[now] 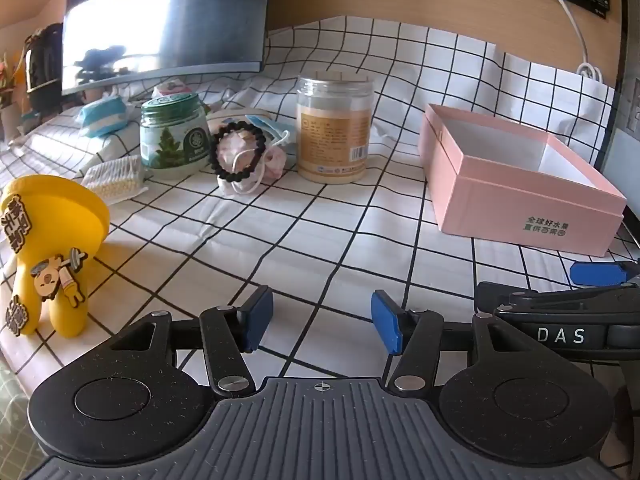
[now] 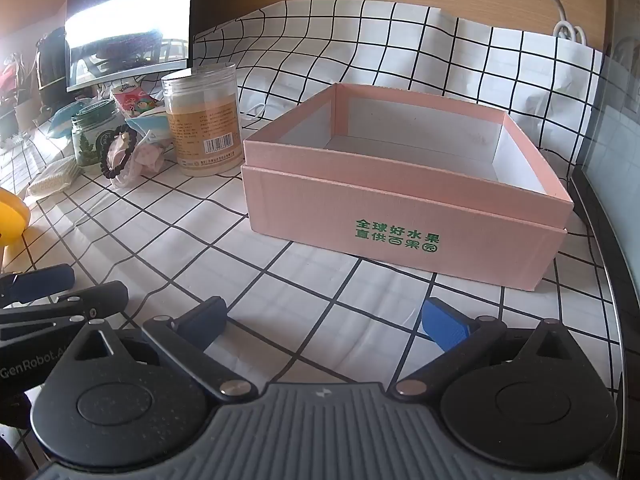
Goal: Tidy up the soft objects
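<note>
- The pink box sits open-topped and bare inside on the checked cloth, to my right, one corner turned toward me.
- Soft things — face masks under a bead bracelet — lie bunched between the green jar and the clear jar, no clear long axis.
- My left gripper is spread and empty; my right gripper gapes widest, also empty.
- I'd pinch fabric only, leaving the beads behind.

Bright daylight, monitor glare, fisheye-warped edges
</note>
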Action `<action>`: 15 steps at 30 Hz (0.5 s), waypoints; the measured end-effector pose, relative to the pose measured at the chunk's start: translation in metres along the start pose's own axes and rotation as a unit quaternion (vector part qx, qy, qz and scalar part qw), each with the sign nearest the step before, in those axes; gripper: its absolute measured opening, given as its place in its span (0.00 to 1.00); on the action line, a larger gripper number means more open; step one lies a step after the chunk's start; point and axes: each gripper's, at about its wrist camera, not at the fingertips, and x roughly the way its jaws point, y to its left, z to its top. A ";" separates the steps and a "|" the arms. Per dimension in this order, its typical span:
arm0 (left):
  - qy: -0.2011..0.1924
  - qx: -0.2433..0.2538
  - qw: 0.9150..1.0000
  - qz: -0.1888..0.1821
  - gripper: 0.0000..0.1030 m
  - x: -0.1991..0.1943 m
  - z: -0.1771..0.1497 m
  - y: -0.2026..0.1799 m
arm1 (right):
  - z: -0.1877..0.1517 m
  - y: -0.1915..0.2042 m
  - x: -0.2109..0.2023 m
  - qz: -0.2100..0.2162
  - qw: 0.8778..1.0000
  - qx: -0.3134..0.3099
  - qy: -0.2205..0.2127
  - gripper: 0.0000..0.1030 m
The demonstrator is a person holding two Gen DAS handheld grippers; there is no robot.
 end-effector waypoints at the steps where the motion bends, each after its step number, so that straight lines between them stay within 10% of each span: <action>1: 0.000 0.000 1.000 0.000 0.58 0.000 0.000 0.000 | 0.000 0.000 0.000 0.000 1.000 0.000 0.000 1.00; 15: -0.001 0.000 1.000 0.000 0.58 0.000 0.000 0.000 | 0.000 0.000 0.001 0.000 1.000 0.000 0.000 1.00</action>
